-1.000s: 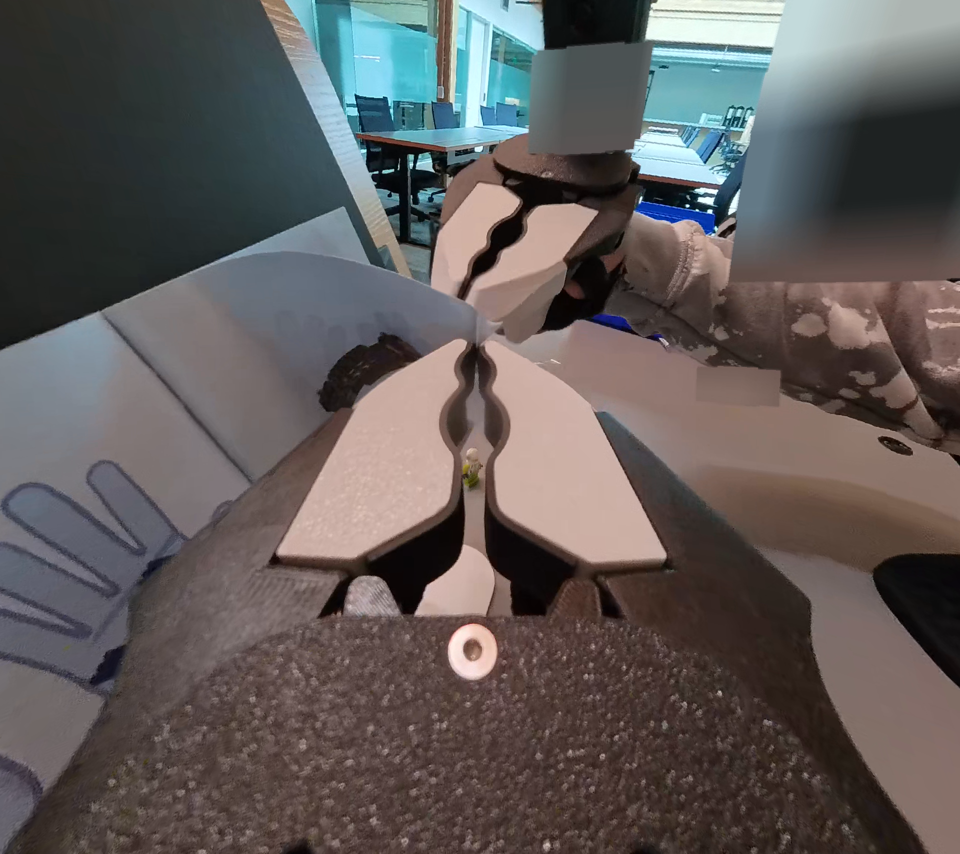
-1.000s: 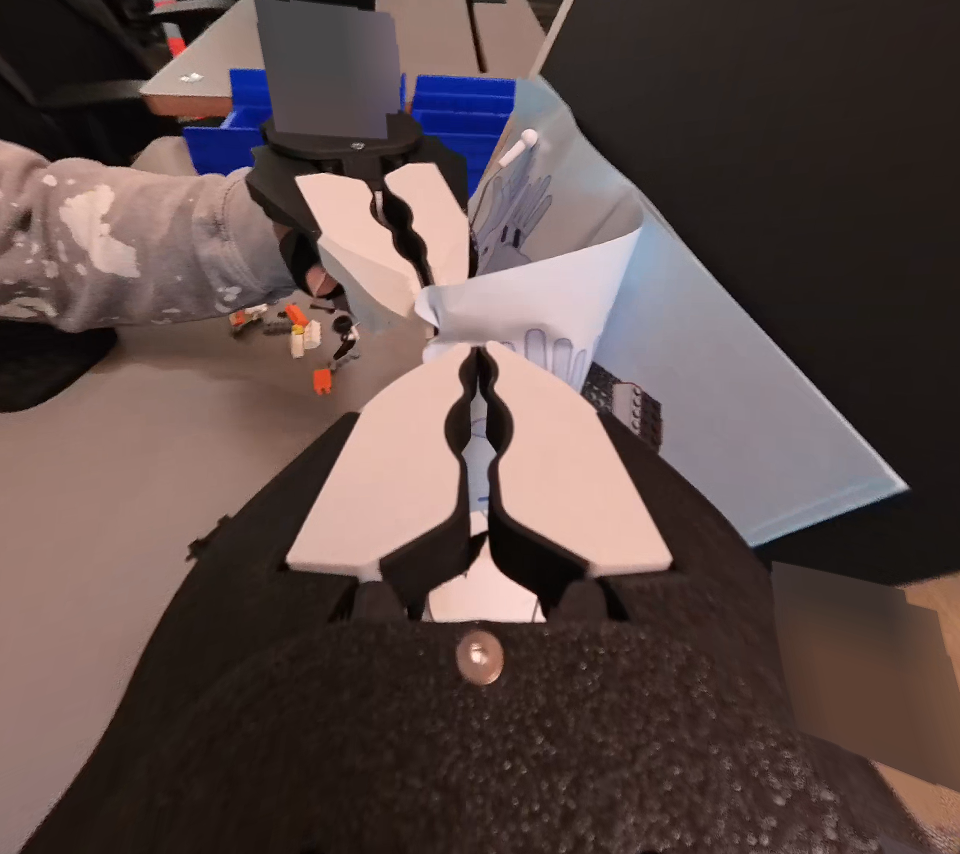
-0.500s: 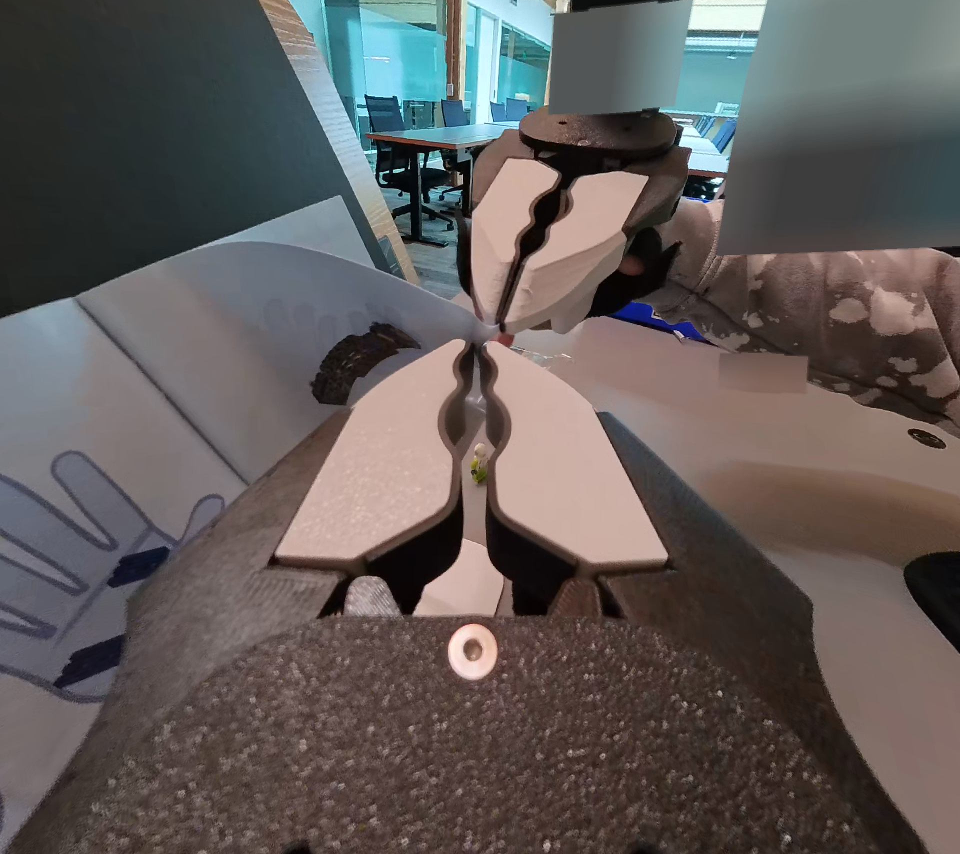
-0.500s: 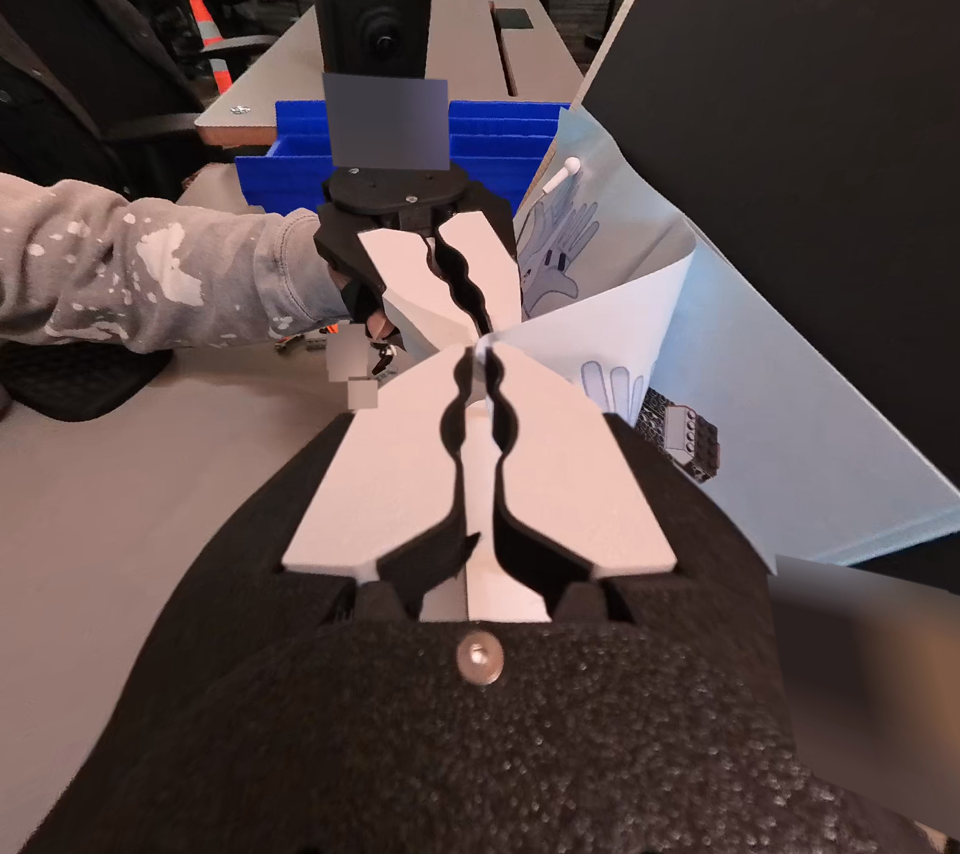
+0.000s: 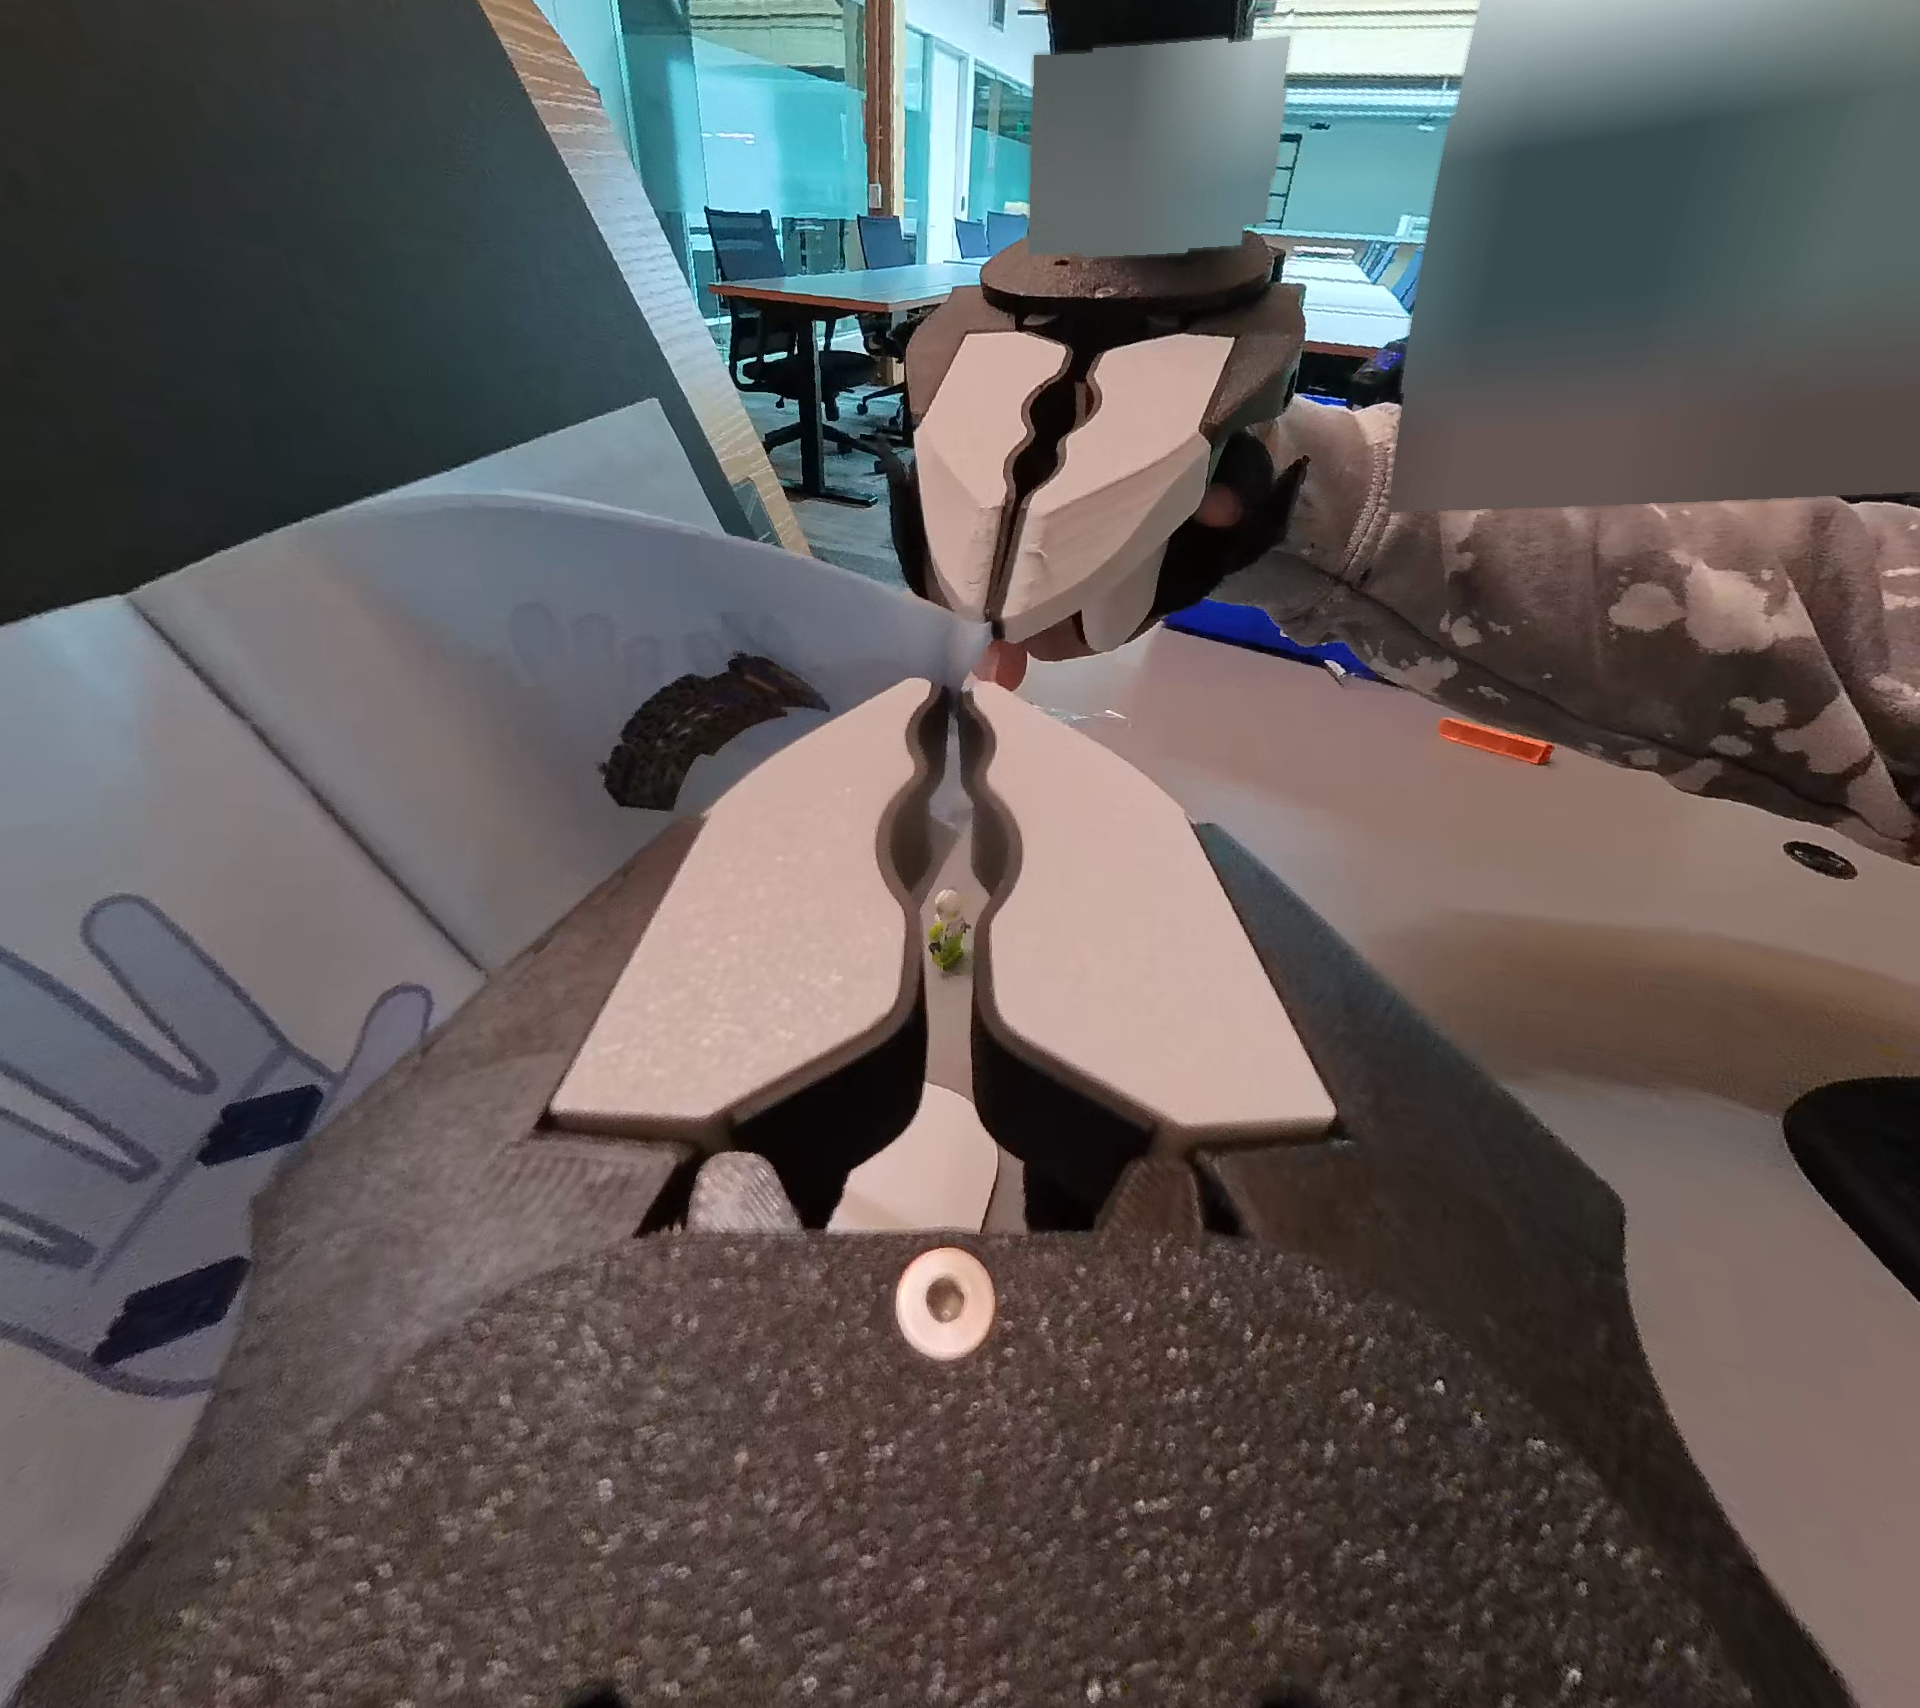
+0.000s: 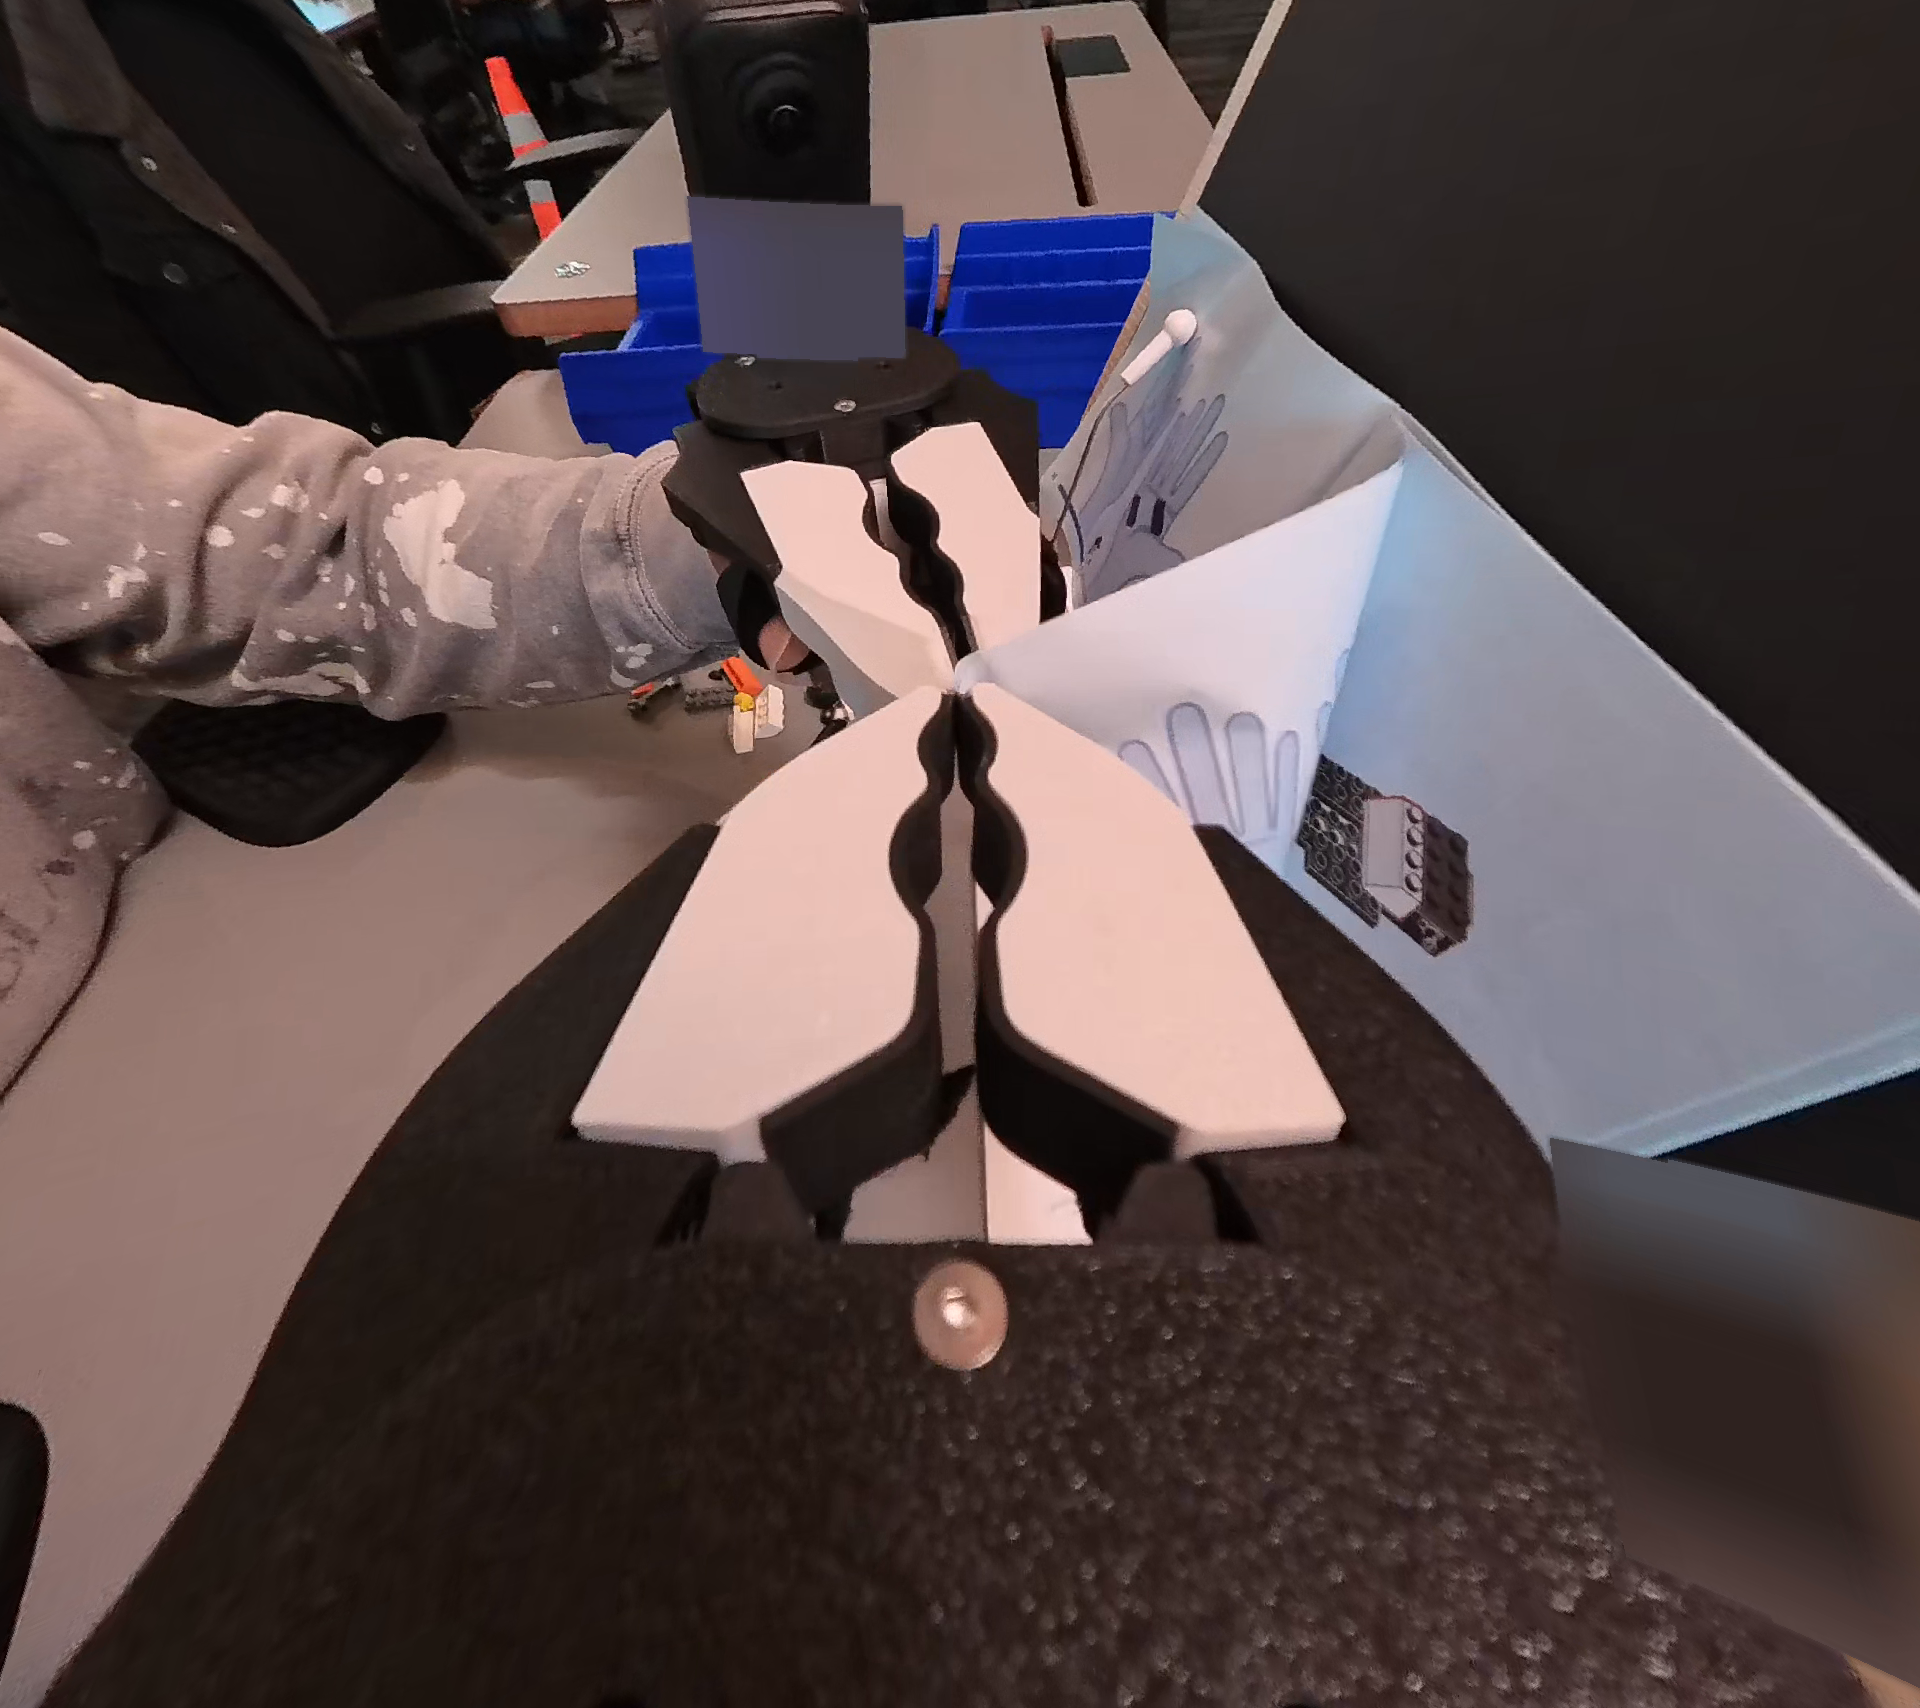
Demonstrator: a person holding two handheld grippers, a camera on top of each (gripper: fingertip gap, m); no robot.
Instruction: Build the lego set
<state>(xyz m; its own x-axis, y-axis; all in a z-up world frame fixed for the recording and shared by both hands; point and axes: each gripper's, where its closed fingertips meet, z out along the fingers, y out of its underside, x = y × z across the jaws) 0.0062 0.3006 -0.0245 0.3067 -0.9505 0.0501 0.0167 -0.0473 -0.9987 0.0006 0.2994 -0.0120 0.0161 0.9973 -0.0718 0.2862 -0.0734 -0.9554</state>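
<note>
Left gripper (image 5: pixel 951 702) and right gripper (image 6: pixel 954 697), fingers pinched narrow on one corner of a pale-blue instruction booklet (image 6: pixel 1226 650) page, curling it; printed black bricks visible.

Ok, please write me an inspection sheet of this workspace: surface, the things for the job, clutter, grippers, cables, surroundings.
Surface: grey table, mostly bare in front.
Job's things: instruction booklet open against a dark board, one page corner lifted; loose lego pieces on the table; orange piece apart; small minifigure seen between the left fingers.
Clutter: blue bins at the table's back.
Grippers: left gripper and right gripper both shut, tips meeting at the page corner.
Cables: nothing seen.
Surroundings: open office with desks, black chairs, orange cone.
</note>
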